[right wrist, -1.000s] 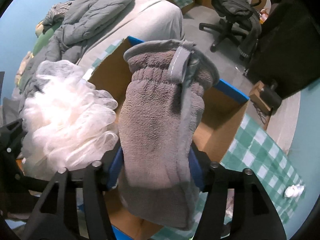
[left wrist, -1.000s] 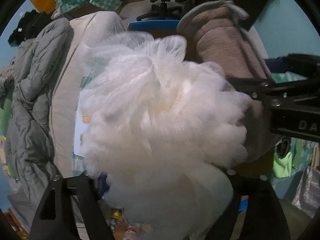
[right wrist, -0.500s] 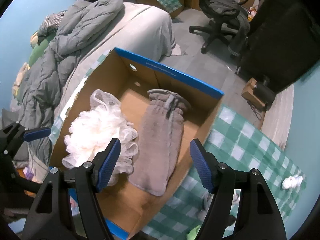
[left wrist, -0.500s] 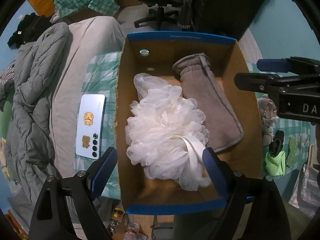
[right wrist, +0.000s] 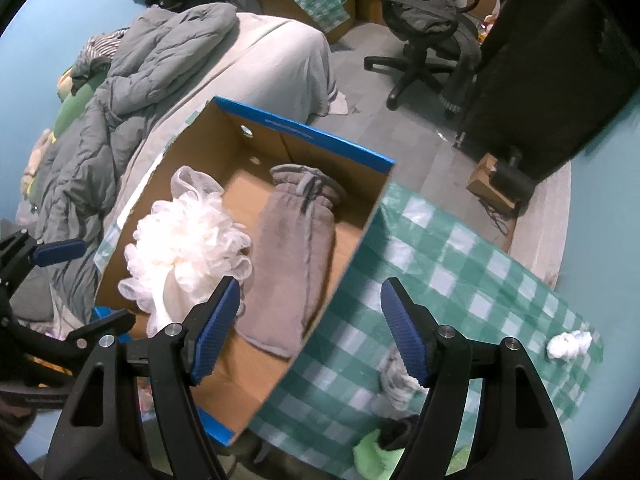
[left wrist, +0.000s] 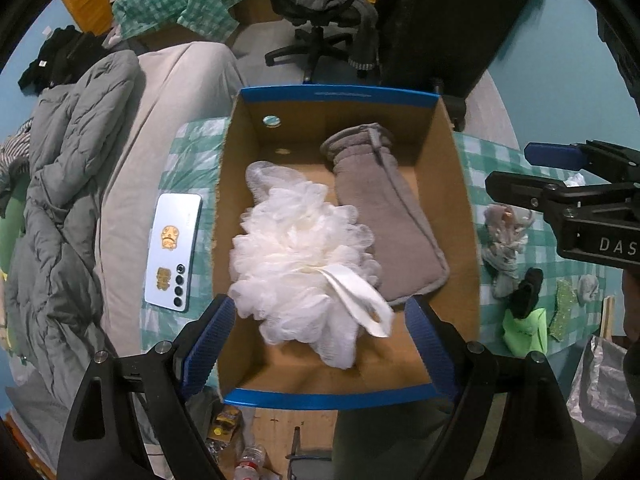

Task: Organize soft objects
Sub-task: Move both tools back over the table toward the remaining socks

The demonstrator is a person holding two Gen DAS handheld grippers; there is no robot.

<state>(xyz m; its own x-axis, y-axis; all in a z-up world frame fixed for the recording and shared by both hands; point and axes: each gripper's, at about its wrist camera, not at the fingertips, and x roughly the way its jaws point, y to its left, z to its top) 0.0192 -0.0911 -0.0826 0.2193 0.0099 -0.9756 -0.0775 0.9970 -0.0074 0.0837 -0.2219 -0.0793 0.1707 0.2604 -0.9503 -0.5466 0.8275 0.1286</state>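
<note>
A cardboard box with a blue rim [left wrist: 336, 96] [right wrist: 304, 132] holds a white mesh bath pouf [left wrist: 304, 256] [right wrist: 188, 240] on its left side. A grey fleece mitt [left wrist: 388, 224] [right wrist: 292, 256] lies flat beside it on the right. My left gripper [left wrist: 318, 308] hangs open above the pouf and touches nothing. My right gripper [right wrist: 311, 286] is open over the box's right wall and the checked cloth, with nothing between its blue pads. Each gripper also shows at the edge of the other's view.
The green checked cloth [right wrist: 460, 264] right of the box carries a grey-white rag [left wrist: 504, 236], a neon green piece [left wrist: 524, 332] and a white crumpled wad [right wrist: 568, 344]. A phone [left wrist: 174, 252] lies left of the box. A grey quilted jacket [left wrist: 68, 184] covers the bed; an office chair [right wrist: 424, 40] stands behind.
A second ago the pouf and the mitt sat between the jaws above the box. Both were let go and now lie inside. The grippers have risen; the right one has drifted right.
</note>
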